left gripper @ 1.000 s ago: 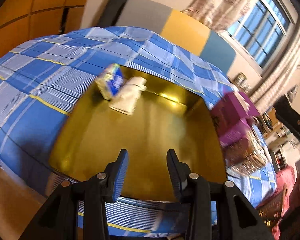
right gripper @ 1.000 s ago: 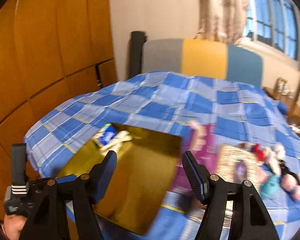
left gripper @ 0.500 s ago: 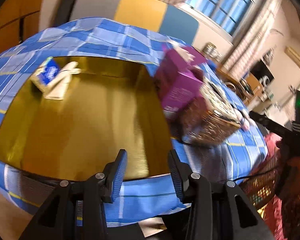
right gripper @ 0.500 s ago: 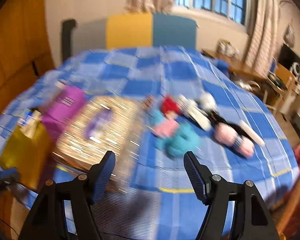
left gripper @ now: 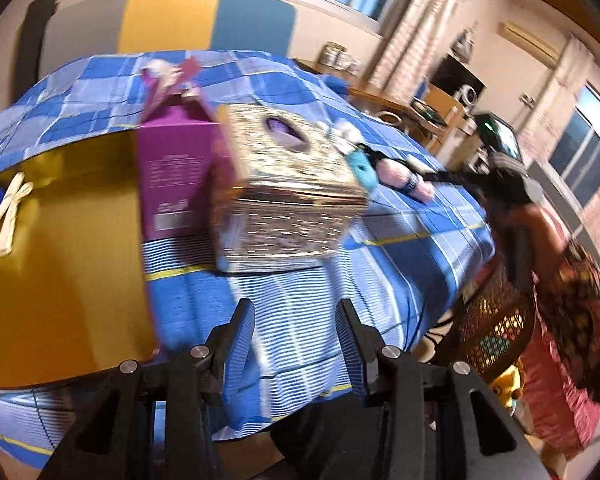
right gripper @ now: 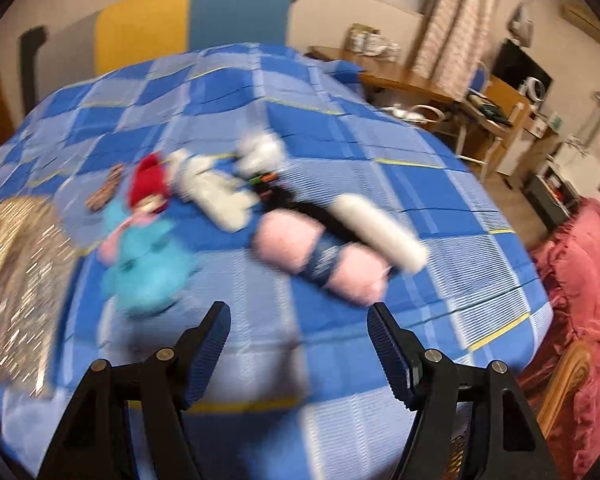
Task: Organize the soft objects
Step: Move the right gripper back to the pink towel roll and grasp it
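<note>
On the blue checked bed (right gripper: 340,136), the pink soft roll (right gripper: 320,256) lies slantwise just ahead of my right hand-held gripper (right gripper: 298,340), wide open, empty.

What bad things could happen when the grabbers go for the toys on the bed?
The toys lie close together: the pink toy touches the white roll, so the open right gripper might pinch both or push one away. The picture is blurry from fast moving, so the aim could miss. The pink toy sits toward the bed's edge and might get nudged off.
</note>
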{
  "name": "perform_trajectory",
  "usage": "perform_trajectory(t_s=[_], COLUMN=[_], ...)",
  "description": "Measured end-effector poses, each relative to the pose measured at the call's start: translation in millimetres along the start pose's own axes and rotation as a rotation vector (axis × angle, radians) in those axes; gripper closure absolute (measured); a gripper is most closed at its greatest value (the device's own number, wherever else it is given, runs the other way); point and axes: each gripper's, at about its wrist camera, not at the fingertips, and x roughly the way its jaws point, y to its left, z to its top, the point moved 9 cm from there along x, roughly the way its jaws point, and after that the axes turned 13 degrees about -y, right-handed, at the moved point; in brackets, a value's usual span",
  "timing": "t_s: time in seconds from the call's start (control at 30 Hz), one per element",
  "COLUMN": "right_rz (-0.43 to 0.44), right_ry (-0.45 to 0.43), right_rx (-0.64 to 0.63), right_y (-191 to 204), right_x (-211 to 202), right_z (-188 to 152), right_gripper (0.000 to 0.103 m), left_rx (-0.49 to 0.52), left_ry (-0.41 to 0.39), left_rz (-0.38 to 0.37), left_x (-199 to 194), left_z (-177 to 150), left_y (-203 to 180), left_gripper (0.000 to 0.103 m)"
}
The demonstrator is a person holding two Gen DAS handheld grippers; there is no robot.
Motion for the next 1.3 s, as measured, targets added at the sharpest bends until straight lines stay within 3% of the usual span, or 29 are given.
perform_trajectory(t_s=[0.33,0.63,0.8,0.87,1.07,1.17,1.3], right_rz=[0.063,-0.001,0.037,0.070,0.218,0.191,0.129], right_ry=[0.085,0.109,0.099,0.106,0.171,0.144,0.144], right_rx=[-0.042,-0.197,-0.152,-0.112,0.192,0.153,-0.021], right_y=[-15,-17,-16,-16,-19,-18,-7], right_x=[81,117,108,101,81,81,99], right_z=[2,-3,1,-1,-12,-9,-7], right_gripper=[0.031,0.031,0.051,0.053,0.052,0.043,0.042], left_rx=[0.081,0.098,0.109,0.122,0.136,0.130,0.136], left_ry=[0.020,0.048,0.053,0.052,0.045,0.048,0.047], left_rz=[-0.018,-0.036,-0.065,-0.069,-0.078,-0.073,-0.059], left_x=[12,33,44,46,52,59,68], left_z=[9,12,14,16,25,32,42], left_y=[-30,-53,-72,-80,-94,-98,-105], left_gripper=[0.061,0.061,0.061,0.061,0.061,0.061,0.061])
